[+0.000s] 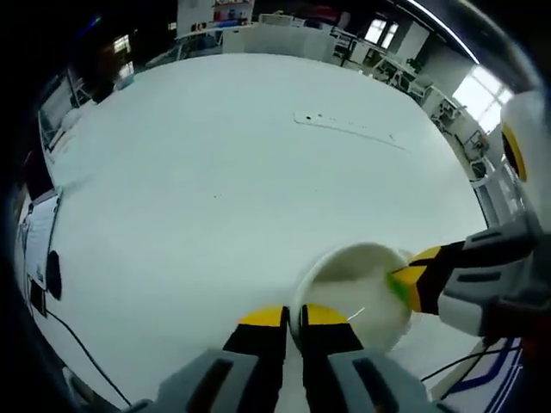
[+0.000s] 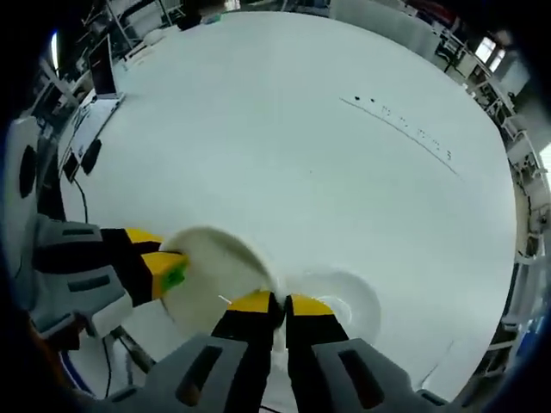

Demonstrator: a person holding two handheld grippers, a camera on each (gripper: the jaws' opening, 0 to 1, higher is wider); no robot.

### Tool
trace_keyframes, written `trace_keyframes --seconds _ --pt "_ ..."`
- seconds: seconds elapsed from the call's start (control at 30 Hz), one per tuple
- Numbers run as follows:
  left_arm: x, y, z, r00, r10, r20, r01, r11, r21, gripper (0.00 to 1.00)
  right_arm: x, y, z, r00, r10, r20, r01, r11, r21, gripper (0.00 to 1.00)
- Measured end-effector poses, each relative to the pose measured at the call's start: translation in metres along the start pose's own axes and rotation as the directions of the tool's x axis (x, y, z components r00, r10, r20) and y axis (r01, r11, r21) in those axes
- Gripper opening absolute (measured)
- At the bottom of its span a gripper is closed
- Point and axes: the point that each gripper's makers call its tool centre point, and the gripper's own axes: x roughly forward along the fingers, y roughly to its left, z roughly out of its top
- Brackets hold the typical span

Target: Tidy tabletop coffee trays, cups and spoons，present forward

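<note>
Saucer beside cup; both tools pinch rim

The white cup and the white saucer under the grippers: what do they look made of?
The white cup looks like glazed ceramic, possibly plastic: smooth, opaque, thick-rimmed, with a faint sheen. The white saucer looks the same, glossy with a moulded centre ring. Both grippers, left and right, pinch the cup's rim.

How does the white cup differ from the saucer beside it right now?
The cup is deep and tipped sideways; the saucer is shallow and lies flat on the table. The cup is pinched at its rim by the left gripper and the right gripper; nothing grips the saucer. Both are plain white.
</note>
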Motion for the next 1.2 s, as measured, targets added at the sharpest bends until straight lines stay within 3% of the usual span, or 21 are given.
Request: trace_keyframes --seconds 0.13,0.2,0.4,0.6,0.77,0.93,1.0,1.2 --pt "0.003 -0.024 -0.005 1.000 -0.024 -0.002 0.024 0.999 0.028 0.08 -0.004 -0.018 -0.014 1.000 -0.012 -0.002 0.012 0.999 0.030 0.05" --pt "0.001 -0.039 -0.014 0.999 -0.032 -0.002 0.032 0.998 0.046 0.08 -0.006 -0.027 -0.018 1.000 -0.019 0.000 0.019 0.999 0.042 0.05" --pt "0.010 -0.062 -0.014 0.998 -0.056 -0.026 0.058 0.996 0.071 0.08 -0.009 -0.045 -0.040 0.999 -0.030 -0.021 0.031 0.997 0.070 0.05" --pt "0.010 -0.085 -0.034 0.997 -0.066 -0.042 0.070 0.993 0.095 0.08 -0.007 -0.062 -0.048 0.999 -0.028 -0.034 0.031 0.996 0.087 0.05" --pt "0.020 -0.094 -0.035 0.995 -0.074 -0.069 0.081 0.991 0.105 0.08 -0.003 -0.070 -0.063 0.998 -0.030 -0.058 0.036 0.995 0.096 0.05" --pt "0.027 -0.100 -0.043 0.993 -0.073 -0.097 0.085 0.989 0.118 0.08 0.006 -0.078 -0.065 0.996 -0.021 -0.085 0.030 0.994 0.104 0.05" --pt "0.033 -0.098 -0.036 0.991 -0.074 -0.108 0.087 0.989 0.119 0.08 0.008 -0.077 -0.071 0.996 -0.013 -0.092 0.023 0.994 0.109 0.05" --pt "0.039 -0.100 -0.038 0.987 -0.087 -0.132 0.102 0.988 0.113 0.08 0.013 -0.079 -0.074 0.994 0.000 -0.108 0.013 0.994 0.113 0.05"
